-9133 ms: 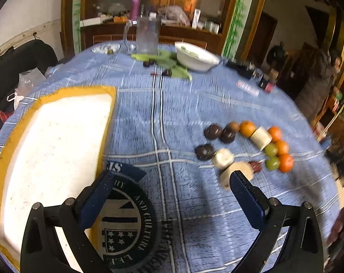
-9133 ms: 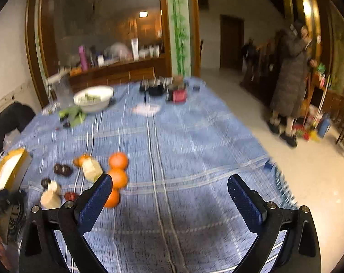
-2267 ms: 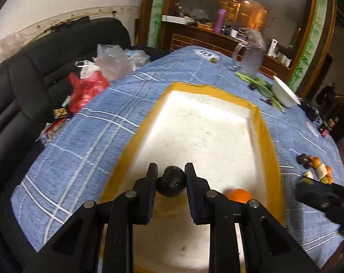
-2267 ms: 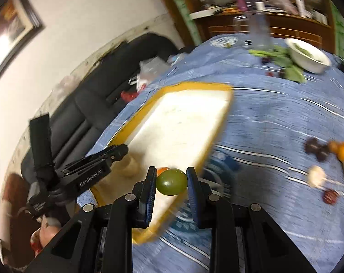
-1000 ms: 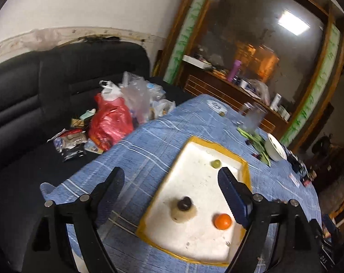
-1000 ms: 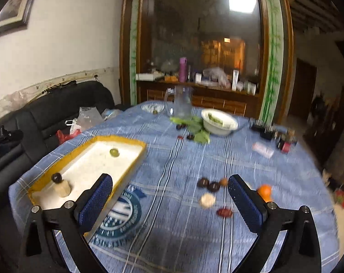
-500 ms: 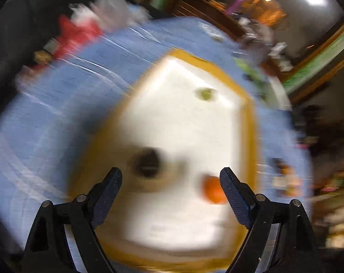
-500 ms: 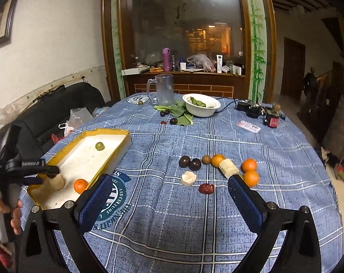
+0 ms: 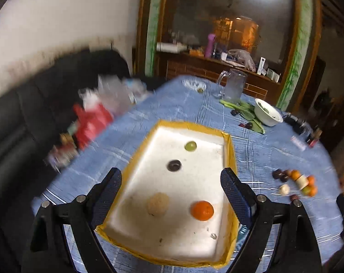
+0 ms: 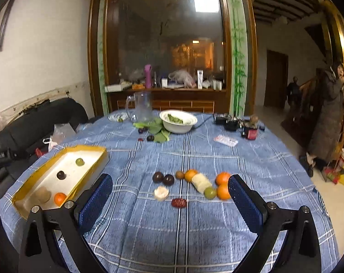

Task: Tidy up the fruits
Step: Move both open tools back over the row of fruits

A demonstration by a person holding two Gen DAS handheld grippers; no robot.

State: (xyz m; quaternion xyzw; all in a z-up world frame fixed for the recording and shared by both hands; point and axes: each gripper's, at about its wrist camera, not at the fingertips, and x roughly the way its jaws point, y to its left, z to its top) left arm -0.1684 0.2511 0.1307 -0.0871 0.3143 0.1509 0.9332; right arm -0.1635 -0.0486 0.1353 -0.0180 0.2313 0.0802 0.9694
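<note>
A white tray with a yellow rim (image 9: pixel 227 136) (image 10: pixel 90 150) lies on the blue checked tablecloth. In it lie a green fruit (image 9: pixel 190 146), a dark fruit (image 9: pixel 174 165), a tan round piece (image 9: pixel 157 204) and an orange (image 9: pixel 202 210). My left gripper (image 9: pixel 173 195) is open and empty above the tray's near end. My right gripper (image 10: pixel 168 202) is open and empty above the table. Beyond it lie several loose fruits: two dark ones (image 10: pixel 163 178), oranges (image 10: pixel 223 182), a green one (image 10: pixel 210 192), a pale cylinder (image 10: pixel 201 183), a red date (image 10: pixel 178 203).
A white bowl (image 10: pixel 178 121) on green leaves and a glass jug (image 10: pixel 142 107) stand at the table's far side, with small items (image 10: pixel 240 125) to the right. A black sofa with bags (image 9: pixel 92 116) lies left of the table. A person (image 10: pixel 329 116) stands at far right.
The left gripper's view has steadied over the tray, and the dark fruit now lies apart from the tan piece. The right gripper has come lower and closer to the loose fruits.
</note>
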